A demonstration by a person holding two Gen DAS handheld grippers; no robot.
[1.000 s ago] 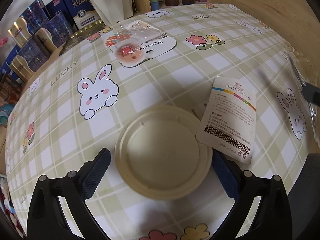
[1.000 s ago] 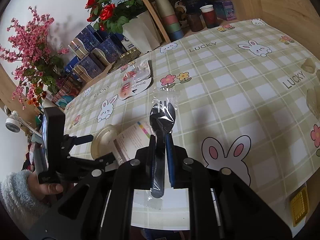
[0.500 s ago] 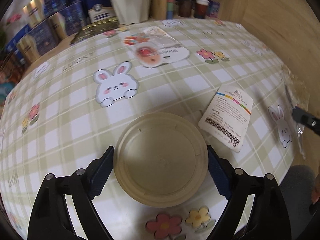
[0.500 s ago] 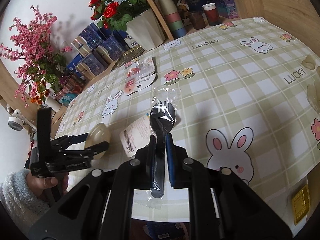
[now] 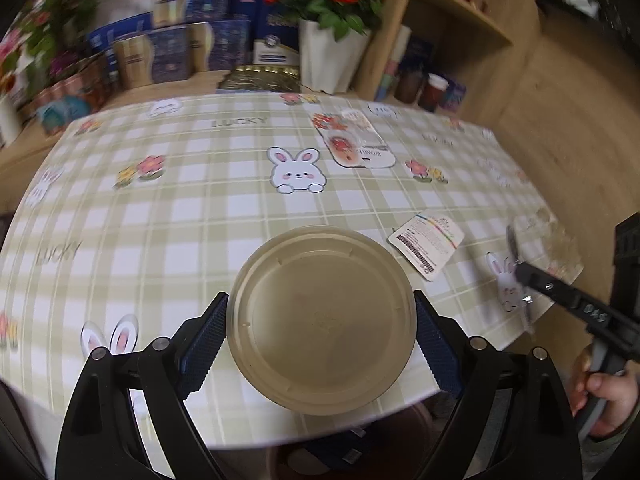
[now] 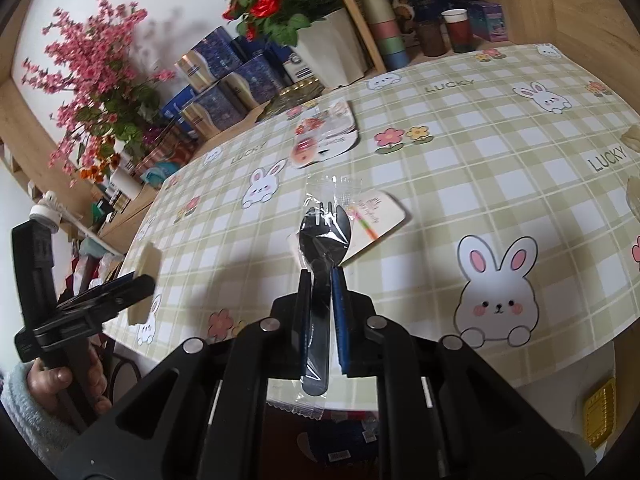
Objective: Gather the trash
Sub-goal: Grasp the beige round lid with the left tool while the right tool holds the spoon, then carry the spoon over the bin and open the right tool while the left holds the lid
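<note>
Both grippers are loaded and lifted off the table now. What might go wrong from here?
1. The left gripper holds the round lid only by its rim, at a wide span; a tilt or knock might pop it free.
2. The right gripper clamps the wrapped spork through slick film; it may slide out.
3. The paper tag and the sticker card lie on the table, easy to forget.
</note>
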